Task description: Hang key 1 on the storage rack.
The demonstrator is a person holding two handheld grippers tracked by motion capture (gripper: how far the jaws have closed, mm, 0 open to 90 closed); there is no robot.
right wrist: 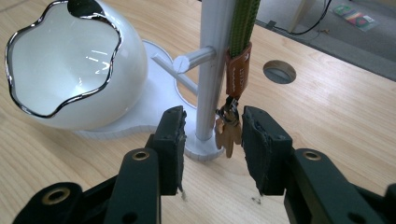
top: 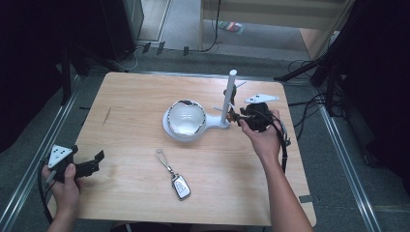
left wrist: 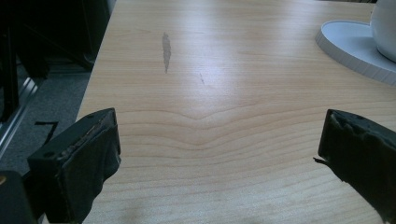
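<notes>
A white stand has a round base [top: 212, 124], an upright pole [top: 231, 92] with pegs, and a white chrome-rimmed bowl [top: 185, 117]. In the right gripper view a green strap [right wrist: 243, 23] with a brown leather tab [right wrist: 238, 70] hangs beside the pole [right wrist: 212, 70]. A small wooden figure charm [right wrist: 228, 133] dangles below the tab. My right gripper [right wrist: 212, 149] [top: 235, 116] is open, its jaws on either side of the charm. A silver key fob [top: 180, 186] with a clip strap lies on the table's near middle. My left gripper [top: 96, 162] [left wrist: 219, 149] is wide open over bare wood at the near left.
The wooden table [top: 135, 96] has a dark scuff [left wrist: 166, 49] on its left part and a round cable hole [right wrist: 279, 71] behind the stand. The stand's base rim [left wrist: 350, 44] lies far ahead of the left gripper. Cables and dark frames surround the table.
</notes>
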